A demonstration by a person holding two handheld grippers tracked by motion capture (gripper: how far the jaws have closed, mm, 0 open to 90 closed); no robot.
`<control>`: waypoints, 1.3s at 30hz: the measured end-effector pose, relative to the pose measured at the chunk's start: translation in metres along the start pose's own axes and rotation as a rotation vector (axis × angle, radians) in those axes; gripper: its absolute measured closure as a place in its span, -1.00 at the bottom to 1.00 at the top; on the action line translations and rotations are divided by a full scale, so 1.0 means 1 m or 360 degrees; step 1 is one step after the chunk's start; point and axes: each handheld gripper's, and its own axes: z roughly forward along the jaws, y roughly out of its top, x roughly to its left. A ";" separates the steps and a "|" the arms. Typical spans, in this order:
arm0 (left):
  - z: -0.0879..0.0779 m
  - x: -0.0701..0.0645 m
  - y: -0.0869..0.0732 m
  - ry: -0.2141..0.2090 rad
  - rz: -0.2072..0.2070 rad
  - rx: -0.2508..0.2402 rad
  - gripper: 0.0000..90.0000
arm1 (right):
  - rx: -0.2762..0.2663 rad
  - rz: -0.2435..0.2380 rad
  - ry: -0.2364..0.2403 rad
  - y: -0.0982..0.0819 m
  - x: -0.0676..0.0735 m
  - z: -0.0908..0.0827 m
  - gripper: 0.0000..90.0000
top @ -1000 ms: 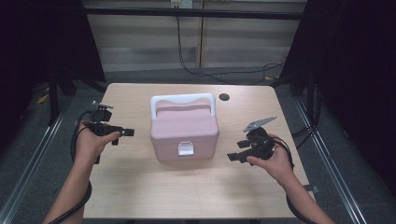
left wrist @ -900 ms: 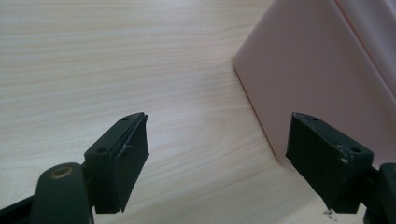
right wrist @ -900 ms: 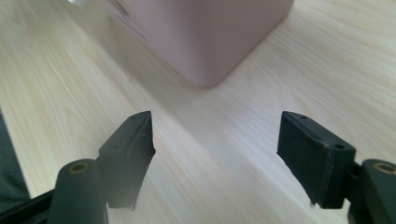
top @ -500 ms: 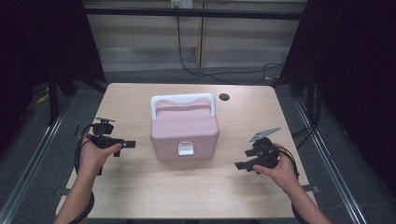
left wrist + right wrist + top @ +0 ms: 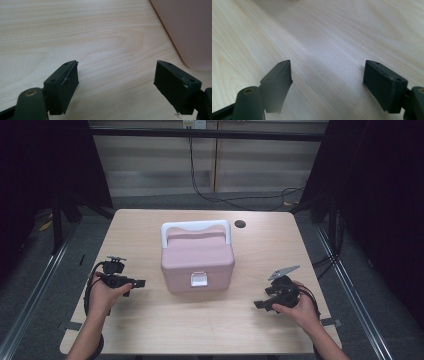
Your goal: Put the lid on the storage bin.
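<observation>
High view: both hands have sunk toward the surface since a second ago, left claw at nine o'clock and right claw at four o'clock of the central pink box, both gaping and empty, the right one's jaws having just been opening, likely readying a two-sided grasp.

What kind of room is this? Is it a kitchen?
Probably not a kitchen; it looks like a lab or recording studio. A bare wooden table stands between black curtains, cables trail on the floor, and a pink box sits alone.

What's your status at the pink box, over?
Left hand-held gripper open, empty. Right hand-held gripper open, empty, jaws just widened. Pink box shut, untouched, between them. Nothing in the way.
</observation>
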 end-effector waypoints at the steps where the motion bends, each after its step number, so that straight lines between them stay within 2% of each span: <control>1: 0.001 0.000 -0.001 -0.0001 0.0006 -0.0009 -0.57 | -0.0009 -0.0008 -0.0005 -0.001 -0.001 0.000 -0.50; 3: 0.002 0.001 -0.004 0.0016 0.0033 -0.0002 -0.57 | -0.0033 0.0004 0.0002 -0.003 -0.001 0.000 -0.51; 6: 0.005 0.003 -0.008 0.0017 0.0028 -0.0001 -0.57 | -0.0064 -0.0034 -0.0019 -0.006 -0.001 0.000 -0.51; 8: 0.006 0.003 -0.010 0.0012 0.0031 -0.0031 -0.58 | -0.0100 -0.0061 -0.0025 -0.009 0.000 0.000 -0.52; 13: 0.007 0.003 -0.014 0.0011 0.0093 -0.0073 -0.65 | -0.0161 -0.0125 -0.0044 -0.015 0.001 0.002 -0.55; 15: 0.007 0.002 -0.017 0.0030 0.0138 -0.0090 -0.65 | -0.0201 -0.0132 -0.0047 -0.018 0.001 0.002 -0.56; 21: 0.007 0.003 -0.026 0.0032 0.0178 -0.0184 -0.65 | -0.0266 -0.0157 -0.0067 -0.023 0.002 0.004 -0.56; 25: 0.008 0.003 -0.031 0.0022 0.0186 -0.0248 -0.65 | -0.0288 -0.0172 -0.0084 -0.025 0.003 0.004 -0.57; 29: 0.008 0.002 -0.034 0.0051 0.0232 -0.0276 -0.65 | -0.0320 -0.0199 -0.0100 -0.027 0.004 0.006 -0.57; 33: 0.010 0.001 -0.037 0.0061 0.0241 -0.0319 -0.65 | -0.0354 -0.0209 -0.0100 -0.030 0.003 0.007 -0.56; 36: 0.010 0.001 -0.040 0.0059 0.0282 -0.0334 -0.65 | -0.0353 -0.0219 -0.0101 -0.029 0.002 0.007 -0.56; 39: 0.011 0.001 -0.041 0.0092 0.0345 -0.0336 -0.65 | -0.0342 -0.0239 -0.0121 -0.029 0.004 0.007 -0.56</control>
